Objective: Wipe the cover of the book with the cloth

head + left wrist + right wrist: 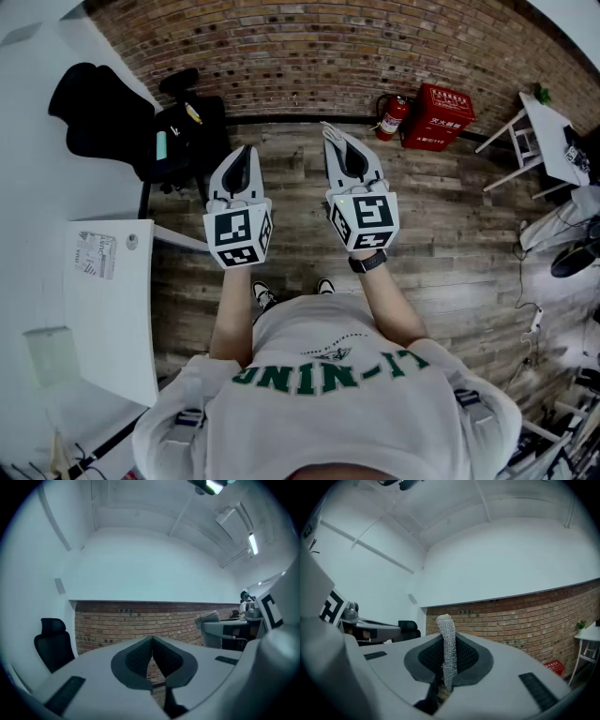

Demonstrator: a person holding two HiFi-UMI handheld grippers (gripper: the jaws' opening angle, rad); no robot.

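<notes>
Your left claw (152,640): shut, tips meeting, nothing between them. Your right claw (446,634): clamped on a grey knit cloth (449,658) that stands up past its tips. You hold both side by side above a wood-plank floor (450,244), facing a brick wall (309,56) with an extinguisher (392,117) and red box (437,117) at its foot and a black chair (183,131) further left. White counter (122,319) at your left: one flat printed item (96,255), well apart from the cloth.

Your right hand-held gripper (336,141): white w/ b/w square markers; cloth (449,648) in it is light grey knit. Your left hand-held gripper (246,155): same white, b/w. Ahead of both: red-brown brick wall (309,47), red extinguisher (392,117). Under them: grey-brown plank floor (450,234).
</notes>
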